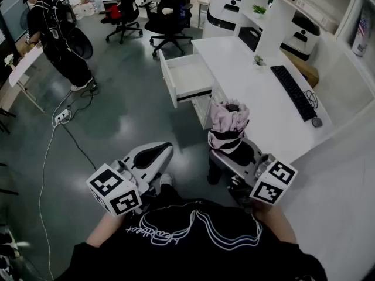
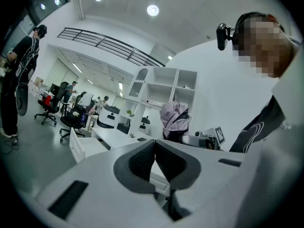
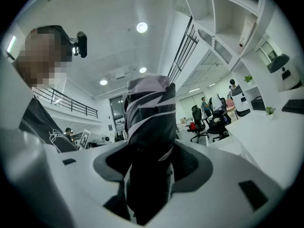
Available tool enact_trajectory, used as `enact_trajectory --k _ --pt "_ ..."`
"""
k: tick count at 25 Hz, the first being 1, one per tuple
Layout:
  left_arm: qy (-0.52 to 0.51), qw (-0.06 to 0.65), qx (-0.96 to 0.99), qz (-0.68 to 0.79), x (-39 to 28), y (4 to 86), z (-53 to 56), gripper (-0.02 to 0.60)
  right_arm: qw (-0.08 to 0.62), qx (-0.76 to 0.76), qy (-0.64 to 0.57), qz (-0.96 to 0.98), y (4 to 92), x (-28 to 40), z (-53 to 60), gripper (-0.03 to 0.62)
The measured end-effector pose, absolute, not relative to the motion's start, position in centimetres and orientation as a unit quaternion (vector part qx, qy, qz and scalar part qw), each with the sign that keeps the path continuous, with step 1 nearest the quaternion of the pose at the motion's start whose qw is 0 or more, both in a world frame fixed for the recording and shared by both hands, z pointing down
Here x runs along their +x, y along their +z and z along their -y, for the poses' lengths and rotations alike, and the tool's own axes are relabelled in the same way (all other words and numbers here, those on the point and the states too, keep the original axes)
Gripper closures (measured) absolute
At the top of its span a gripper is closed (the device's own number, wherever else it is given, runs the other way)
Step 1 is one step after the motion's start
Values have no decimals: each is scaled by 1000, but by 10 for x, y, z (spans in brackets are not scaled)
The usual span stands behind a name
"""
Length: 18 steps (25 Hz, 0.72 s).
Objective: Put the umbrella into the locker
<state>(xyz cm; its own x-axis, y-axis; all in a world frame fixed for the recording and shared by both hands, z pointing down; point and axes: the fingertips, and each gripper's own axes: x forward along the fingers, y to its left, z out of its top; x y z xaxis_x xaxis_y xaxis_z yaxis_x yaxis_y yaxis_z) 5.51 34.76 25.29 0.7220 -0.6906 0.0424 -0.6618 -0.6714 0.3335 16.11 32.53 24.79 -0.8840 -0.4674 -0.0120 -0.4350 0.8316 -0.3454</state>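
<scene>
A white drawer [image 1: 188, 78] stands open at the left edge of the long white surface [image 1: 258, 98]. The right gripper [image 1: 229, 152] has its fingers clamped on a folded pink-and-black umbrella [image 1: 228, 119]; the left gripper [image 2: 154, 151] has its fingers together.

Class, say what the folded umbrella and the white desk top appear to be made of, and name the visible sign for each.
Umbrella: thin, synthetic-looking cloth, pale pink and black, mostly matte; it gathers in soft folds and creases.
Desk top: smooth white board, perhaps laminate or painted wood; it is flat, uniform and faintly glossy, with no grain visible.
</scene>
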Motion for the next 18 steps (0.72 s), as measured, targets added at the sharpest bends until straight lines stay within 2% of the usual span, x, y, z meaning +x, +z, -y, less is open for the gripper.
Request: enact_trajectory --k 18 --pt "-32 152 917 369 58 249 -339 575 55 -249 -152 -955 245 165 -318 350"
